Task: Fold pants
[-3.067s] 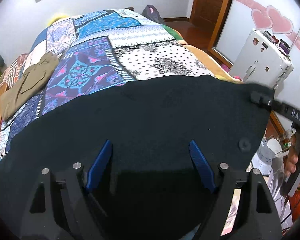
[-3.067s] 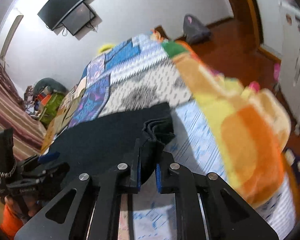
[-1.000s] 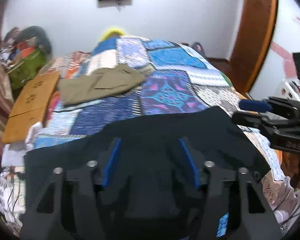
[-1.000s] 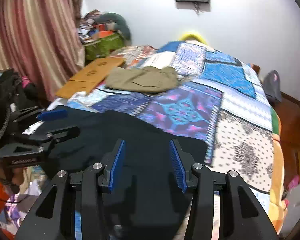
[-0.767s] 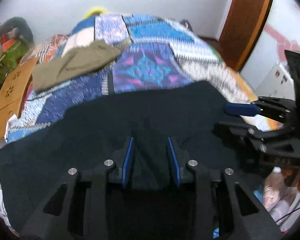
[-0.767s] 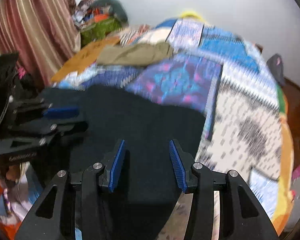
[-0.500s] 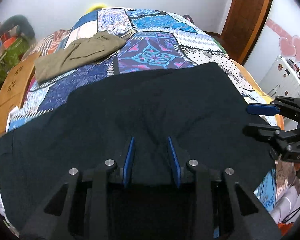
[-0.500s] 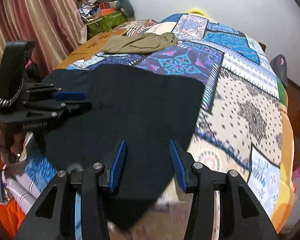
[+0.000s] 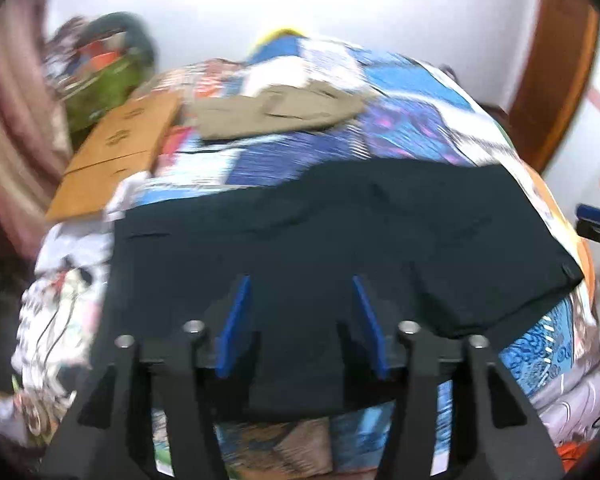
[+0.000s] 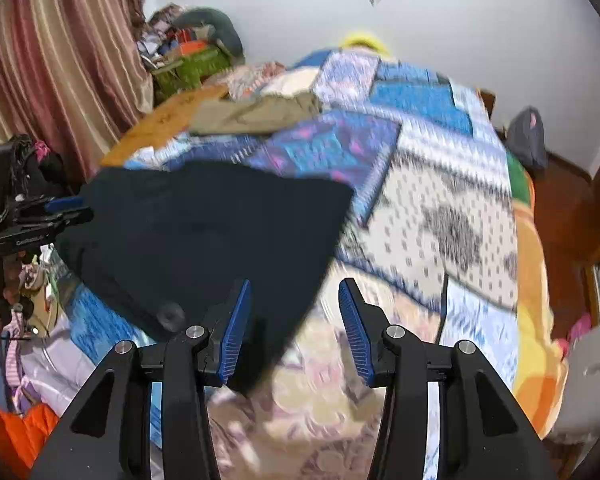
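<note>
The black pants [image 9: 340, 240] lie spread flat across the near end of the patchwork bed [image 9: 412, 136]. My left gripper [image 9: 302, 314] hovers over their near edge. Its jaws are opening, and the dark cloth lies under the blue pads, not pinched between them. In the right wrist view the pants [image 10: 204, 232] fill the left half. My right gripper [image 10: 294, 322] is open over their right corner, with one finger above the cloth and the other above the quilt. Each gripper shows in the other's view: the right gripper [image 9: 596, 222] and the left gripper [image 10: 40, 220].
Folded khaki pants [image 9: 276, 114] rest farther back on the bed beside a brown cardboard board [image 9: 116, 148]. Striped curtains [image 10: 52, 64] and a clutter pile [image 10: 192, 52] stand at the left. A wooden door frame [image 9: 552, 80] is at the right. Crumpled bedding [image 10: 300, 408] hangs over the near bed edge.
The left jaws narrowed over the pants, then widened again, and the left hand swung sideways. The right gripper slid right, from over the cloth to its right corner.
</note>
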